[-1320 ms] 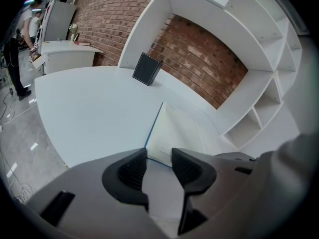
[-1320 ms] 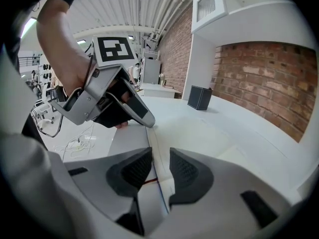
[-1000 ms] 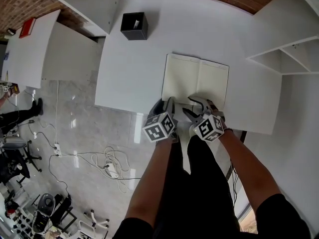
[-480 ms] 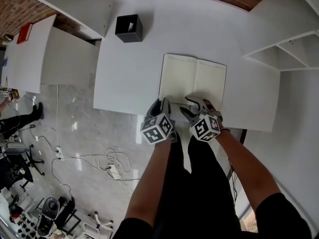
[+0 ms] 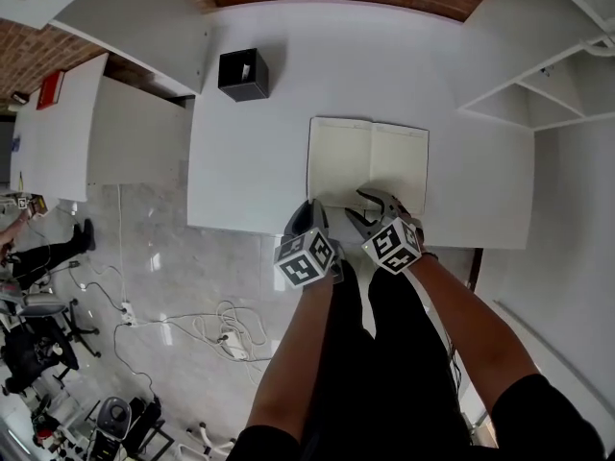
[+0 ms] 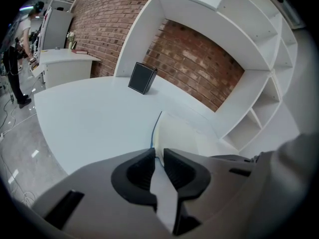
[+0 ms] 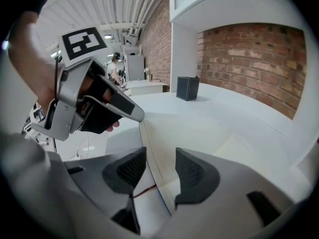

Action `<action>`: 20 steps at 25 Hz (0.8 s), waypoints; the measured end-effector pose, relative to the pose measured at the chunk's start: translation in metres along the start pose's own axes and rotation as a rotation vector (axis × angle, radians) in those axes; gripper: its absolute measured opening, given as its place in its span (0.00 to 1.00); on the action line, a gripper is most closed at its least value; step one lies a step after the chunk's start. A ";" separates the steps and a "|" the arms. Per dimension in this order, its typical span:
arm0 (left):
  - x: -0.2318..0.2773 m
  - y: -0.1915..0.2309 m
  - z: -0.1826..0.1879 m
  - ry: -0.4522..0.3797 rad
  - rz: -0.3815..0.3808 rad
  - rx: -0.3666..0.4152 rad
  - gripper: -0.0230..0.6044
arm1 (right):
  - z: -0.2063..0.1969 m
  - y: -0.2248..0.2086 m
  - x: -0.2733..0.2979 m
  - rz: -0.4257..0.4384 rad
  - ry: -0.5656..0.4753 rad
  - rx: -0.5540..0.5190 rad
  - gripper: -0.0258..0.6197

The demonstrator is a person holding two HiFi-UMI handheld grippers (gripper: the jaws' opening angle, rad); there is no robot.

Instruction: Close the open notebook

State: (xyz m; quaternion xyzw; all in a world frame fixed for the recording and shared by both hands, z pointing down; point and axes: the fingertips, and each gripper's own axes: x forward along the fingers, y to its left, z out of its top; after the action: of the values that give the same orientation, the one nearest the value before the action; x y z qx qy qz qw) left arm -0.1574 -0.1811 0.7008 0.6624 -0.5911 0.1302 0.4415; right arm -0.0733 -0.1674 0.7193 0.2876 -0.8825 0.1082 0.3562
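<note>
Notebook (image 5: 368, 161): open flat, at 5 o'clock on the worktop (image 5: 259, 152).
Left gripper (image 5: 311, 213): at the notebook's 7 o'clock corner. Fingers (image 6: 139, 171) have just been closing and are clamped on the cover edge, likely to fold it over.
Right gripper (image 5: 370, 206): at 6 o'clock. Fingers (image 7: 192, 176) have just been narrowing and straddle the lower edge, unclenched.

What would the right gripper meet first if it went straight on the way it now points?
The open notebook: the right gripper has its near edge between its jaws, which stand apart and have just been closing; whether they touch it is unclear.

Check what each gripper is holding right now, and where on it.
Left gripper, jaws just closing, pinches the notebook at its near left corner. Right gripper, also closing, straddles the near edge, pads not touching it.
</note>
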 end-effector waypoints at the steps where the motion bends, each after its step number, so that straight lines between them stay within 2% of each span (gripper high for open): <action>1: -0.001 -0.002 0.001 0.002 -0.003 0.006 0.12 | 0.001 -0.001 -0.001 -0.003 -0.002 0.020 0.32; 6: -0.005 -0.009 0.007 0.003 -0.021 0.037 0.11 | 0.008 0.000 -0.005 -0.028 -0.011 0.023 0.28; 14: -0.010 -0.020 0.009 0.019 -0.058 0.096 0.11 | 0.002 0.003 -0.007 -0.052 -0.012 0.086 0.25; 20: -0.018 -0.032 0.012 0.025 -0.092 0.152 0.10 | 0.009 -0.003 -0.018 -0.096 -0.051 0.148 0.25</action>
State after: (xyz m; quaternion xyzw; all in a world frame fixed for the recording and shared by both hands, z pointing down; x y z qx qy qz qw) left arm -0.1377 -0.1807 0.6675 0.7188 -0.5429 0.1624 0.4028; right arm -0.0657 -0.1656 0.7001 0.3580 -0.8660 0.1483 0.3160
